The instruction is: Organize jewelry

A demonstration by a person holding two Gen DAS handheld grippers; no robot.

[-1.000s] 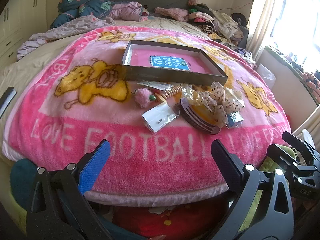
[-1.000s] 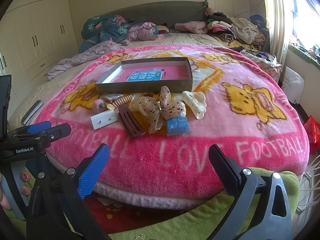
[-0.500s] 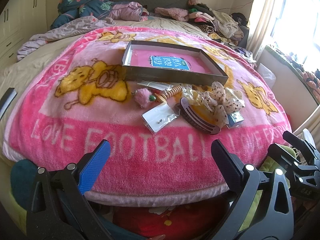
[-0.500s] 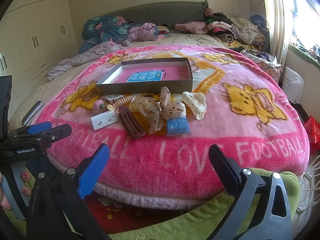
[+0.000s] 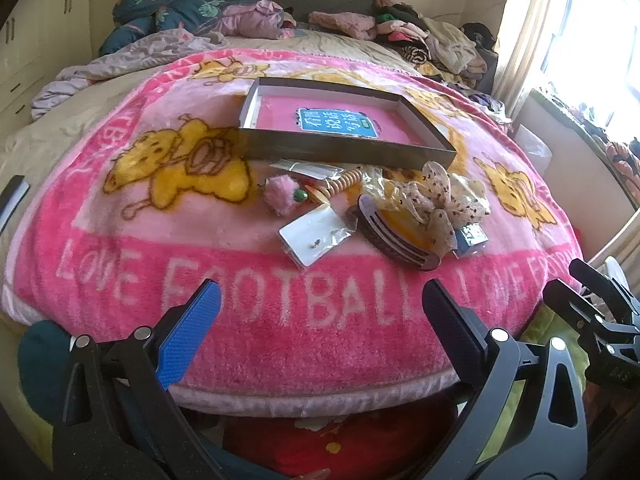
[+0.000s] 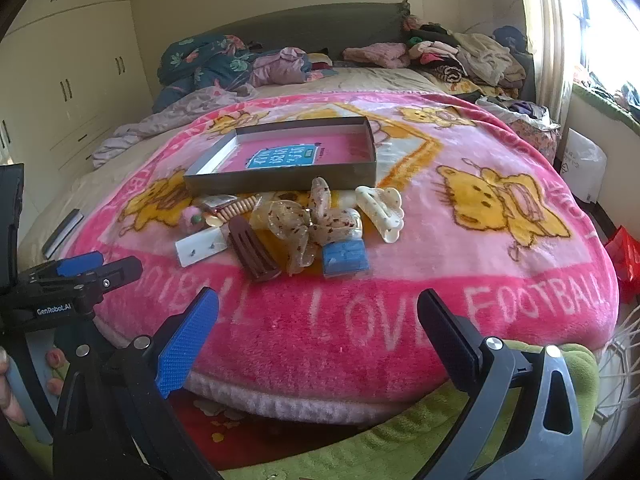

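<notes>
Pink blanket (image 6: 460, 216) on bed | left tool (image 5: 320, 312) open, empty | right tool (image 6: 318, 316) open, empty | hair accessories (image 6: 308, 228) ahead, box (image 6: 280, 178) beyond

We see a bed (image 6: 400, 80) under a pink blanket (image 6: 460, 208) lettered "LOVE FOOTBALL", a dark headboard (image 6: 320, 20) behind it and heaped clothes (image 6: 460, 52) along its far end. Cream wardrobe doors (image 6: 72, 76) fill the left wall; bright daylight floods through the window (image 5: 592, 20) at right.
</notes>
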